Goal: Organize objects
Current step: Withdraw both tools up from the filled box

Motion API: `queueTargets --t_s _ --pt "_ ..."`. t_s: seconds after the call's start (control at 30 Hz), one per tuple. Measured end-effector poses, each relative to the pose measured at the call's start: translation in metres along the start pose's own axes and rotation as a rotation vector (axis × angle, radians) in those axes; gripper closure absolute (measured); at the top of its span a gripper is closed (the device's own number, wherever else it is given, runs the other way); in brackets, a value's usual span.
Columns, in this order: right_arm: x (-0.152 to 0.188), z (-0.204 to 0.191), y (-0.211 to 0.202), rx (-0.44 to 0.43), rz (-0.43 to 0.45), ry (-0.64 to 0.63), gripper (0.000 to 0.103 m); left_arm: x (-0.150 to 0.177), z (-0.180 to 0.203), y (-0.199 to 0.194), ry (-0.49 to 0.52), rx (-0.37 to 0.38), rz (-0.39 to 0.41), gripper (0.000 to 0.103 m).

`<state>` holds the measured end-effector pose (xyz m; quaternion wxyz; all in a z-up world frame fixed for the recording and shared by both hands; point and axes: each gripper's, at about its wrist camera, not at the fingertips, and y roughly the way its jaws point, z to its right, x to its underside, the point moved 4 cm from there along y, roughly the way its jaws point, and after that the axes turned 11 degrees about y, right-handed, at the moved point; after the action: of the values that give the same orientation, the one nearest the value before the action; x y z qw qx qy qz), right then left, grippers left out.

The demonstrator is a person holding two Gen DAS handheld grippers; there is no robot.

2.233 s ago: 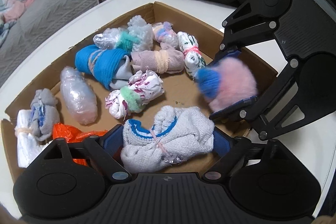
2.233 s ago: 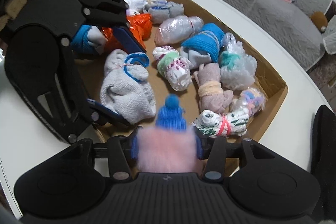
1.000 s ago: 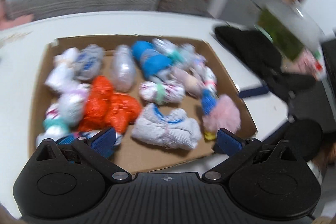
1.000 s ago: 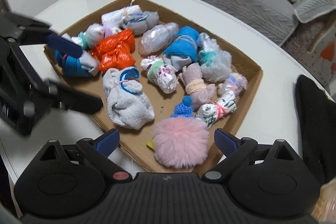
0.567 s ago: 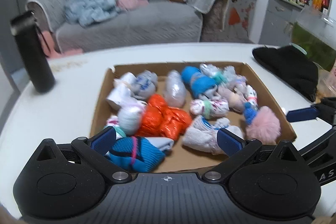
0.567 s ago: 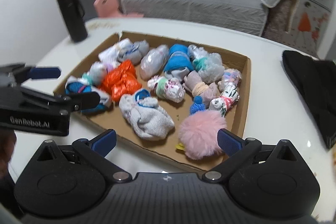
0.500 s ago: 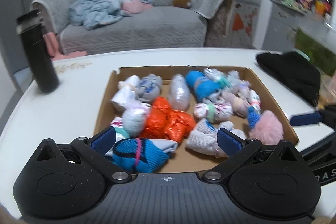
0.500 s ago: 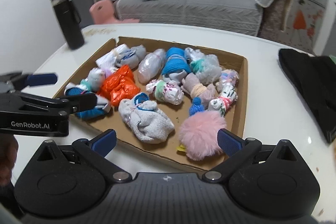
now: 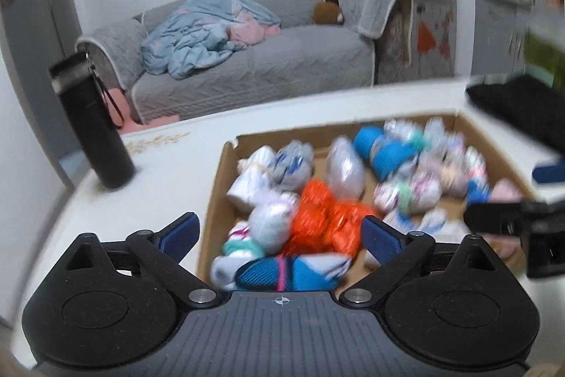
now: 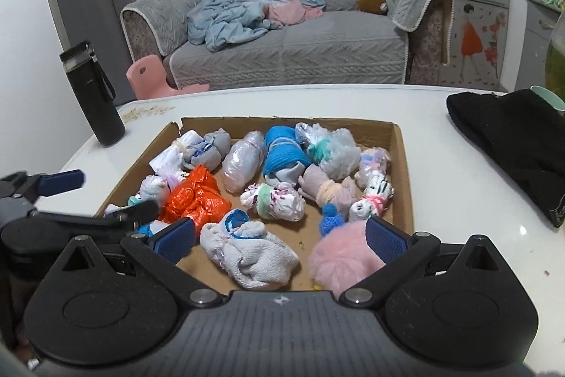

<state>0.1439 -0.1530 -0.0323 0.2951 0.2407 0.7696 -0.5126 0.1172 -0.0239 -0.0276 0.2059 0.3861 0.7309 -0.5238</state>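
Grey sofa point(image 9: 247, 59) with a blue blanket far behind, black flask point(image 9: 90, 122) upright at far left on a white table point(image 9: 169, 151); seen from the left wrist, somewhat blurred. Holds nothing between the left gripper point(image 9: 279, 232) pads, spread wide over the near left corner of the cardboard tray point(image 9: 215, 200), where 2.2 s ago the same pads clamped a grey sock bundle point(image 9: 438, 228), now lying loose inside near the right. Orange bag bundle point(image 9: 325, 218) and blue-striped sock bundle point(image 9: 293, 271) just beyond the pads. Right gripper point(image 9: 512, 196) at the right edge, apart from everything. From the right wrist, sharper: same table point(image 10: 441, 165), sofa point(image 10: 300, 34) and flask point(image 10: 91, 94), black cloth point(image 10: 512, 136) at right outside the tray point(image 10: 402, 165). Right gripper point(image 10: 279, 239) jaws just opened to their widest, nothing pressed between them; pink pompom hat point(image 10: 339, 257), gripped 2.2 s ago, now resting in the near right corner against the right pad's inner side, blue topknot pointing far. Grey sock bundle point(image 10: 247, 253) beside it, left gripper point(image 10: 102, 196) open at left. Judging by this, both items delivered and released; tray looks full, task likely at or near its end.
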Motion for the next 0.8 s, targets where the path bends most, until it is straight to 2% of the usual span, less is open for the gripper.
queueTargets --t_s 0.1,0.2,0.33,0.8 --pt "0.003 -0.002 0.006 -0.004 -0.01 0.014 0.001 0.001 0.009 -0.003 0.076 0.021 0.01 0.001" --pt "0.002 -0.001 0.007 -0.019 -0.018 0.046 0.001 0.001 0.01 -0.009 0.052 0.067 0.038 0.001" --pt "0.003 -0.001 0.003 -0.013 -0.013 0.04 0.001 0.001 0.015 -0.005 0.03 0.136 0.019 0.001" --pt "0.005 -0.004 0.005 -0.004 -0.027 0.046 0.001 0.005 0.01 0.003 -0.013 0.136 -0.027 0.001"
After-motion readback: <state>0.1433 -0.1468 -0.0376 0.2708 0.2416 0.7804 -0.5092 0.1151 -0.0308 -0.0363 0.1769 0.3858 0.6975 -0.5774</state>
